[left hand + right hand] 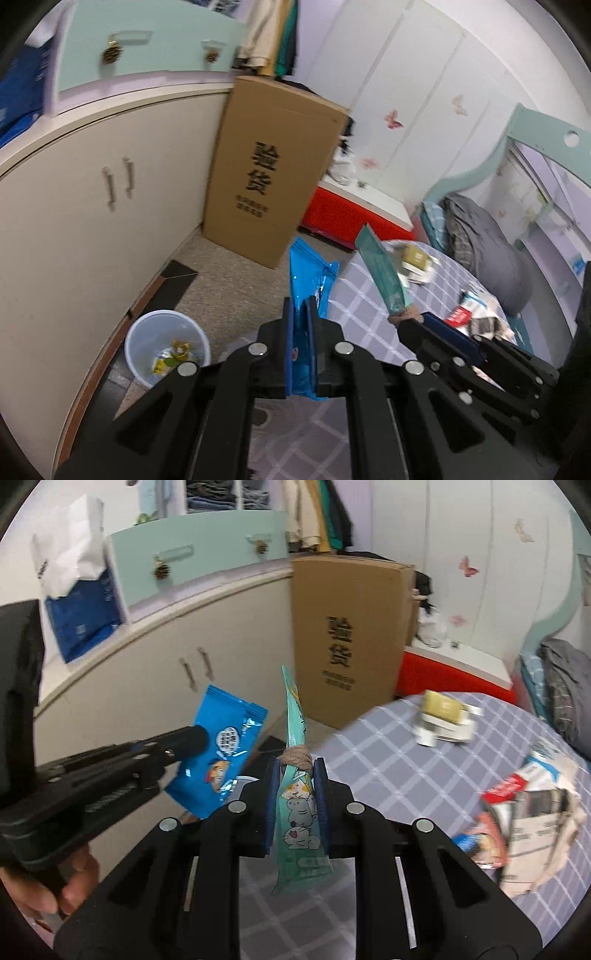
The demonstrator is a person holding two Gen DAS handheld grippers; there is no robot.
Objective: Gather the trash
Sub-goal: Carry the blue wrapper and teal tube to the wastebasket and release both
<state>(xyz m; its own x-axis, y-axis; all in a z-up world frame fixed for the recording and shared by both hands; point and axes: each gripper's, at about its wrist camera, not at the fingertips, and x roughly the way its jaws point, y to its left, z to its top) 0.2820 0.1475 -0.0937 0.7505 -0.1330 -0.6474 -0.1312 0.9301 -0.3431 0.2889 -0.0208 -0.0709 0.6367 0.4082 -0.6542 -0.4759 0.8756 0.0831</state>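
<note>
My left gripper [300,301] is shut on a blue snack wrapper [308,280]; the wrapper also shows in the right wrist view [221,753], held above the floor left of the table. My right gripper [297,764] is shut on a long teal wrapper [295,805] with cartoon animals; it stands upright and also shows in the left wrist view [382,273]. A white trash bin [166,347] with some trash inside stands on the floor, below and left of my left gripper.
A round table with a checked cloth [388,760] holds a small box [443,716] and a pile of wrappers and paper [528,812]. A tall cardboard box [273,173] leans by the cream cabinet [92,221]. A bed [480,240] is at the right.
</note>
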